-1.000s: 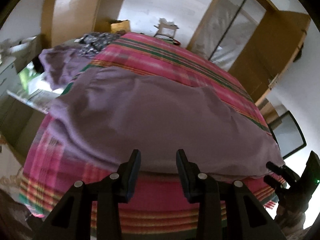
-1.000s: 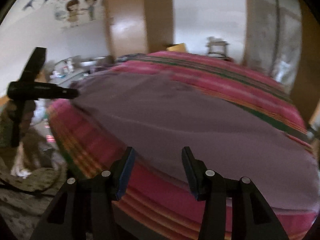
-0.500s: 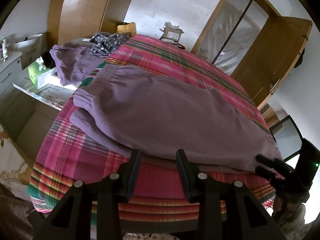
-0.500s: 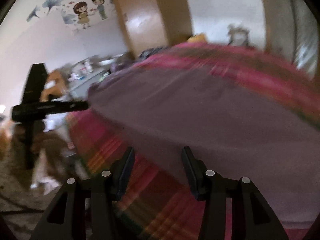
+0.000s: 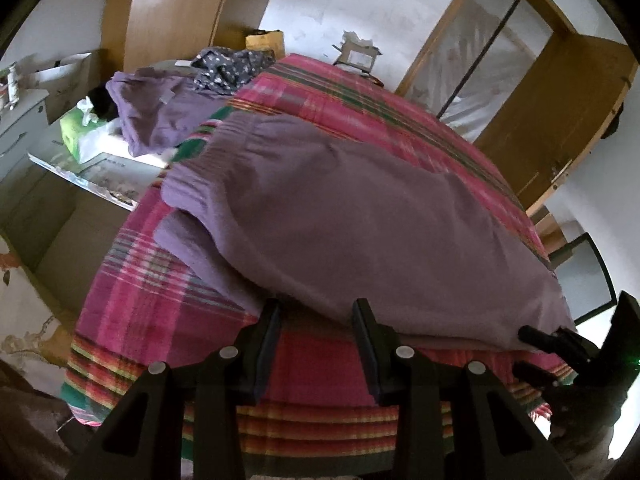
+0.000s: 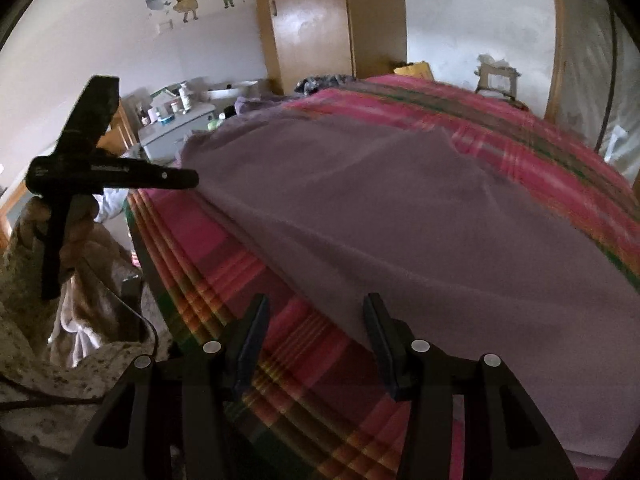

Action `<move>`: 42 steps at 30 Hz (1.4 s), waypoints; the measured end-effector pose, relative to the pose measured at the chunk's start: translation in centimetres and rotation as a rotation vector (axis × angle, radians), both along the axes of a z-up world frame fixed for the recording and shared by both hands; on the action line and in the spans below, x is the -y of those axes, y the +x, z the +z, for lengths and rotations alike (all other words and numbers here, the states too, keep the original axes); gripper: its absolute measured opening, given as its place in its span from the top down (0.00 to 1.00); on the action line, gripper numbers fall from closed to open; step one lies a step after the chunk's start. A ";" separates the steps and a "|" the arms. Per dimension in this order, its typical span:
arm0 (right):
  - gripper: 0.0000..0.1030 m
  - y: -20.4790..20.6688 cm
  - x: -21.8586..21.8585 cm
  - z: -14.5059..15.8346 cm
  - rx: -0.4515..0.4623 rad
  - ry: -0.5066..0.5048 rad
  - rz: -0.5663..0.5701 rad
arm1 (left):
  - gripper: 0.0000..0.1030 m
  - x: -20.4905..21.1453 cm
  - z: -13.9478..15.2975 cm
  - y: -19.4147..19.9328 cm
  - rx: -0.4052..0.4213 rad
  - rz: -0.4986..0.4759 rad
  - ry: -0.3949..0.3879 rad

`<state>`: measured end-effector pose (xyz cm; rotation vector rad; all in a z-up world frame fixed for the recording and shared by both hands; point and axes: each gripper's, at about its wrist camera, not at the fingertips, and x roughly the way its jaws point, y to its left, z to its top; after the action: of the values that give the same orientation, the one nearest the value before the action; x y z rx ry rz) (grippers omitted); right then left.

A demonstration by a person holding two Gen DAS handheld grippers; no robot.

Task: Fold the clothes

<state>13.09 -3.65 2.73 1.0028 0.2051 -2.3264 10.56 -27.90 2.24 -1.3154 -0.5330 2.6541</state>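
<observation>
The purple trousers [image 5: 360,216] lie flat along the near side of the bed, doubled over lengthwise, the gathered waistband at the far left end and a lower layer showing past the upper one at the near left edge. The bed carries a pink, green and yellow plaid cover [image 5: 160,312], which hangs over the bed's near edge.

Beyond the waistband end of the trousers, off the bed's far left corner, a second purple garment [image 5: 156,108] lies bunched, with a dark spotted cloth [image 5: 228,68] behind it and a green tissue box [image 5: 78,132] beside it on a low white unit. A wooden wardrobe [image 5: 160,12] stands behind these. To the right of the bed are wood-framed glass doors [image 5: 472,60].

The left gripper [image 5: 316,316] stands with fingers wide apart at the trousers' near edge, holding nothing; whether the tips touch the cloth cannot be told. The right gripper [image 6: 314,312] is likewise spread wide and empty, poised over the plaid cover just short of the trousers' near edge. In the left view it sits at the trousers' right-hand end.
</observation>
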 end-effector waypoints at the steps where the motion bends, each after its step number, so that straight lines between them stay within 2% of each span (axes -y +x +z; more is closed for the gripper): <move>1: 0.51 -0.2 0.1 0.4 -0.016 -0.011 -0.002 | 0.64 0.1 0.2 0.0 -0.011 0.003 0.005; 4: 0.51 -1.1 1.1 0.8 -0.051 -0.017 -0.024 | 0.64 0.2 0.5 -0.4 -0.024 -0.003 0.010; 9: 0.52 -0.6 3.3 -0.9 -0.075 0.088 0.024 | 0.64 -0.3 0.6 -0.6 -0.029 -0.028 0.006; 10: 0.60 -0.4 3.5 -1.0 -0.083 0.107 0.022 | 0.64 -0.4 0.6 -0.6 -0.029 -0.031 0.000; 11: 0.75 -0.6 3.6 -1.1 -0.085 0.119 0.013 | 0.64 -0.4 0.8 -0.8 -0.035 -0.034 0.001; 14: 0.92 -1.5 3.4 -1.1 -0.076 0.117 -0.011 | 0.64 -0.5 1.2 -1.3 -0.057 -0.044 0.001; 19: 0.93 -2.0 3.1 -0.5 -0.090 0.108 -0.024 | 0.64 -0.5 1.6 -2.6 -0.078 -0.053 0.002; 23: 0.93 -3.1 2.8 0.2 -0.125 0.094 -0.085 | 0.64 -0.7 2.2 -3.8 -0.103 -0.056 0.000; 30: 0.93 -5.1 3.4 -0.1 -0.148 0.148 -0.132 | 0.64 0.3 1.7 -3.8 -0.081 -0.024 0.007; 34: 0.87 -5.3 3.0 -0.1 -0.127 0.127 -0.147 | 0.64 0.8 1.5 -3.9 -0.069 -0.006 0.011; 38: 0.81 -3.9 2.0 0.9 -0.160 0.087 -0.169 | 0.64 -0.2 1.4 -2.1 -0.076 -0.047 -0.050; 39: 0.81 -3.3 1.8 1.1 -0.161 0.071 -0.160 | 0.64 -1.0 1.3 -1.5 -0.080 -0.090 -0.083; 42: 0.81 -1.8 1.9 1.3 -0.120 0.016 -0.052 | 0.64 -3.0 1.3 -0.4 -0.104 -0.197 -0.149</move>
<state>11.32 -5.55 4.03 0.8860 0.2482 -2.4379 10.13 -24.87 3.55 -1.1895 -0.1847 2.6210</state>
